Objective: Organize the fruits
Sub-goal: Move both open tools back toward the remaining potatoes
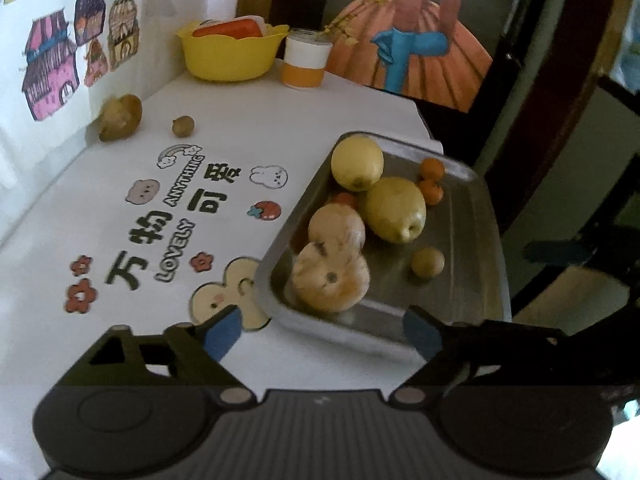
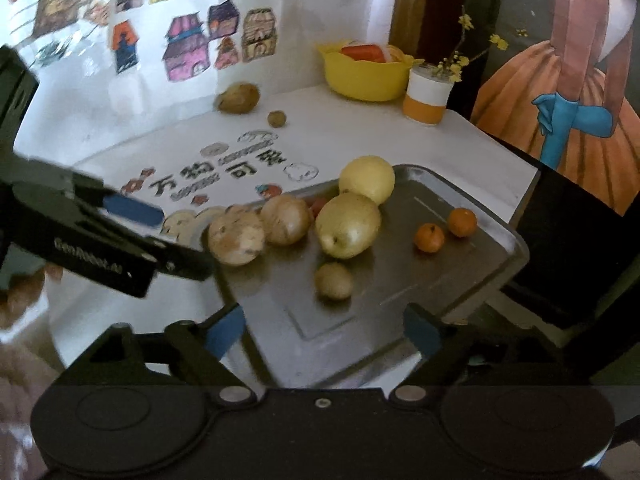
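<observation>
Far left, against the wall: one large brown fruit (image 1: 120,117) and a small brown fruit (image 1: 183,126) lie loose on the white table (image 1: 280,120), well apart from the metal tray (image 1: 484,216). My left gripper (image 1: 322,330) hovers at the tray's near-left corner, fingers spread, holding nothing. Tray carries two pale round fruits (image 1: 332,256), two yellow pears (image 1: 394,208), small oranges (image 1: 431,180). My right gripper (image 2: 324,330) hangs over the tray's near edge, fingers likewise spread and empty. Judgement: send left toward the loose pair; straddle the fruit's widest part before closing.
</observation>
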The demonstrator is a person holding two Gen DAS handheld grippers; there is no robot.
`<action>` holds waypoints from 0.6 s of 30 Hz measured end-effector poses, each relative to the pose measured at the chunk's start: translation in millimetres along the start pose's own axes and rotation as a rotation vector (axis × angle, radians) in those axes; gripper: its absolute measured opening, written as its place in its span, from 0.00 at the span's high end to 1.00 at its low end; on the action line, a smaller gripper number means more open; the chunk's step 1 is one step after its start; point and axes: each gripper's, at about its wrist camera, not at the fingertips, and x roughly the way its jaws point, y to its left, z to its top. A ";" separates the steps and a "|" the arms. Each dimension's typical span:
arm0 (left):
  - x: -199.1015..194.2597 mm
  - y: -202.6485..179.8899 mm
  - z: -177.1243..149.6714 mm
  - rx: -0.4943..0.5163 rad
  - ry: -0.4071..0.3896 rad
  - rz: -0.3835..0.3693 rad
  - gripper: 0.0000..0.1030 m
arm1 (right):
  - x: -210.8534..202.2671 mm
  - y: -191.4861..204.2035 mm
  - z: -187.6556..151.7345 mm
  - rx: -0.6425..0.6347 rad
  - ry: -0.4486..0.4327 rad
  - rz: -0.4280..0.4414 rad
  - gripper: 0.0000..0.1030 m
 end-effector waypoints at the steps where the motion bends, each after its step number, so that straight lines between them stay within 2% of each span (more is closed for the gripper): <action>1: -3.9 0.9 -2.7 0.018 0.012 0.001 0.04 | -3.4 2.8 -1.3 -0.003 0.007 -0.002 0.07; 8: -27.7 11.6 -19.9 0.107 0.030 0.043 0.01 | -18.9 28.4 -8.0 -0.014 0.076 0.024 0.01; 13: -42.3 34.3 -22.0 0.092 0.036 0.099 0.01 | -23.4 51.6 -0.7 -0.057 0.097 0.052 0.01; 18: -61.3 65.6 -14.0 0.053 0.003 0.177 0.01 | -30.2 71.4 18.7 -0.145 0.089 0.085 0.01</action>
